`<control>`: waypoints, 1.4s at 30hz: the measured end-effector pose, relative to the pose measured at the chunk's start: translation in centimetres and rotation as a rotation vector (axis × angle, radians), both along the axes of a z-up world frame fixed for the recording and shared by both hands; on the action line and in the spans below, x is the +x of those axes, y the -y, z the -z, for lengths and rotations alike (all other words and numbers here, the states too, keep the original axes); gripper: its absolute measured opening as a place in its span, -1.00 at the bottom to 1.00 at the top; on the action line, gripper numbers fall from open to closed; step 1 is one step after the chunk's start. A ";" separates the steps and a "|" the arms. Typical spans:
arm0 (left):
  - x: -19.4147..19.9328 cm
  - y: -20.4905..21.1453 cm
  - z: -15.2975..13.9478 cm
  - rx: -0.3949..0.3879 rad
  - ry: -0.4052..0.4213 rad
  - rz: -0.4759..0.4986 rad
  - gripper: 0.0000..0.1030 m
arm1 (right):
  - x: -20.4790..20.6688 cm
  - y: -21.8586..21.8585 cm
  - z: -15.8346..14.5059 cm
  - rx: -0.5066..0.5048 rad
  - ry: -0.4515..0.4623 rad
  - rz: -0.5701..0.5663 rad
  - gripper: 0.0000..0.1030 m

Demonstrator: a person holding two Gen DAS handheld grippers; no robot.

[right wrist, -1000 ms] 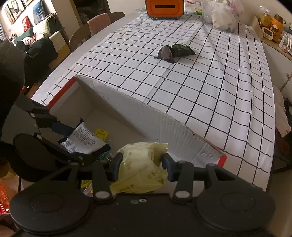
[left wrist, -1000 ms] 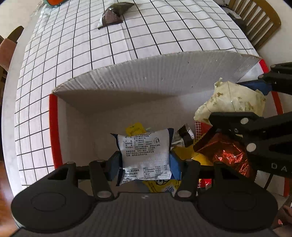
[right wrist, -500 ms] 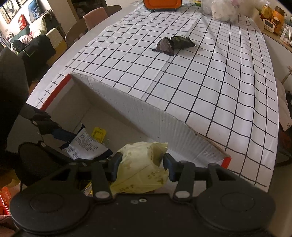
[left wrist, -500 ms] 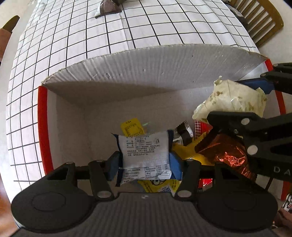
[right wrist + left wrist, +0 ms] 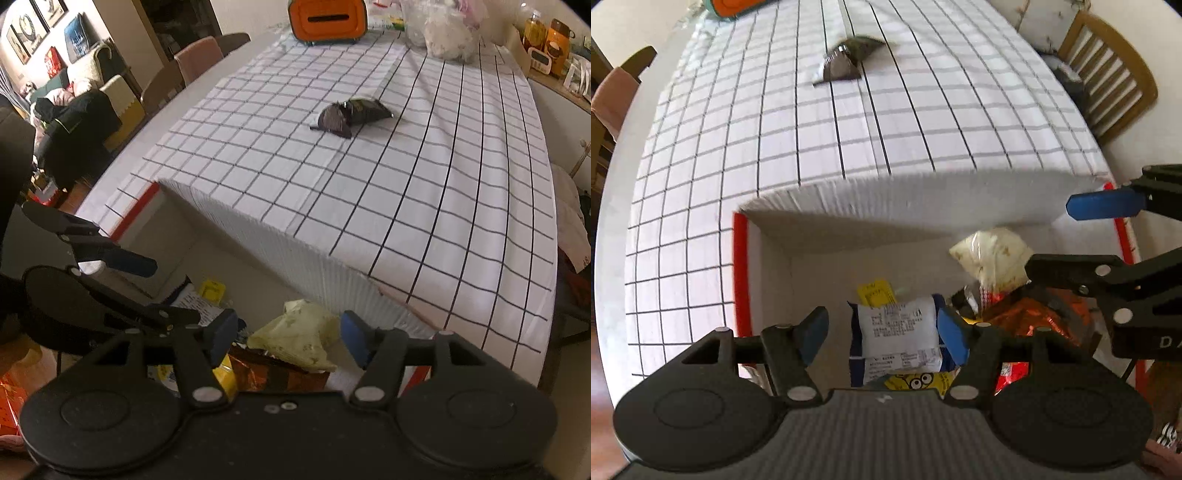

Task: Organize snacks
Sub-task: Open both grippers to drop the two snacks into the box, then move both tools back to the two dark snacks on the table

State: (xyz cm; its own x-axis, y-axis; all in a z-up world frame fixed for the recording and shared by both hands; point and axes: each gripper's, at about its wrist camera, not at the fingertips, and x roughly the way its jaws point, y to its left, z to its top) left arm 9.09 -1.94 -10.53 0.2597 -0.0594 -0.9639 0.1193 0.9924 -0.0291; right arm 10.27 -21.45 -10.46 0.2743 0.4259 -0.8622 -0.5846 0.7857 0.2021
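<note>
Snacks now lie loose in the white box (image 5: 768, 280): the white packet (image 5: 899, 338) at 6 o'clock, the pale yellow bag (image 5: 299, 338) at 4 o'clock. Left gripper (image 5: 884, 330) and right gripper (image 5: 288, 336), clamped earlier, now stand jaws apart. Dark packet (image 5: 351, 116) remains on the checked tablecloth (image 5: 424, 192) at 12 o'clock.

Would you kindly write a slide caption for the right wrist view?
Right tongs open above a pale yellow snack bag inside the white box; one dark packet remains on the checked tablecloth.
</note>
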 end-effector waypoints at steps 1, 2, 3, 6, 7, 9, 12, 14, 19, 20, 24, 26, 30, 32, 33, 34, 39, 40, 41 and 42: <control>0.0 -0.1 -0.4 -0.003 0.011 -0.001 0.28 | 0.0 0.1 -0.3 0.007 0.003 0.000 0.20; 0.0 -0.3 -0.8 -0.004 0.022 -0.003 0.28 | 0.1 0.3 -0.7 0.016 0.008 -0.001 0.20; -0.1 -0.3 -1.3 -0.005 0.038 -0.004 0.29 | 0.1 0.4 -1.1 0.022 0.013 -0.002 0.21; 0.0 -0.3 -2.9 -0.037 0.076 0.001 0.34 | 0.2 0.9 -2.4 0.044 0.039 -0.006 0.34; 0.0 -0.4 -3.5 -0.048 0.093 -0.002 0.41 | 0.3 1.1 -2.9 0.054 0.049 -0.007 0.42; 0.0 -0.3 -4.7 -0.056 0.138 -0.008 0.48 | 0.5 1.3 -3.8 0.072 0.070 -0.006 0.47; 0.3 -0.4 -6.3 -0.052 0.204 -0.009 0.49 | 0.9 1.5 -5.0 0.092 0.095 -0.004 0.51; 0.6 -0.5 -7.2 -0.045 0.249 -0.014 0.51 | 1.4 1.6 -5.7 0.104 0.110 -0.001 0.55; 1.3 -1.2 -9.3 0.003 0.376 -0.058 0.59 | 2.8 1.8 -7.2 0.127 0.147 0.014 0.65; 1.5 -1.4 -9.6 0.001 0.392 -0.065 0.59 | 3.1 1.8 -7.4 0.131 0.150 0.019 0.66; 3.0 -2.1 -9.9 -0.003 0.427 -0.088 0.60 | 4.5 1.9 -8.0 0.147 0.169 0.052 0.86; 3.9 -2.3 -10.0 0.009 0.432 -0.090 0.60 | 5.2 1.8 -8.2 0.154 0.176 0.064 0.87; 5.7 -2.9 -9.7 0.019 0.435 -0.087 0.60 | 7.2 1.3 -8.4 0.145 0.183 0.094 0.87; 6.7 -3.1 -9.4 0.025 0.436 -0.077 0.60 | 8.4 1.0 -8.5 0.146 0.179 0.114 0.87; 7.1 -3.3 -9.2 0.028 0.435 -0.072 0.60 | 9.1 0.8 -8.5 0.148 0.174 0.127 0.87; 7.7 -3.4 -9.0 0.032 0.433 -0.066 0.60 | 10.0 0.6 -8.4 0.146 0.166 0.145 0.87; 10.5 -4.0 -7.5 0.044 0.422 -0.046 0.60 | 13.3 -0.7 -7.8 0.128 0.137 0.215 0.87; 11.0 -4.1 -7.2 0.042 0.417 -0.038 0.60 | 14.0 -1.0 -7.6 0.121 0.132 0.232 0.87; 11.5 -4.2 -6.8 0.041 0.412 -0.033 0.60 | 14.6 -1.3 -7.4 0.117 0.124 0.245 0.87; 12.1 -4.3 -6.4 0.044 0.404 -0.029 0.60 | 15.3 -1.5 -7.1 0.113 0.115 0.256 0.87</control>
State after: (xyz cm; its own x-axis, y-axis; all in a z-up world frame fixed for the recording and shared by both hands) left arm 21.18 2.37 -4.16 0.6192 -0.0078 -0.7852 0.0843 0.9948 0.0566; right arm 25.58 -19.91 -3.38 0.4781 0.4218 -0.7704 -0.3949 0.8867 0.2404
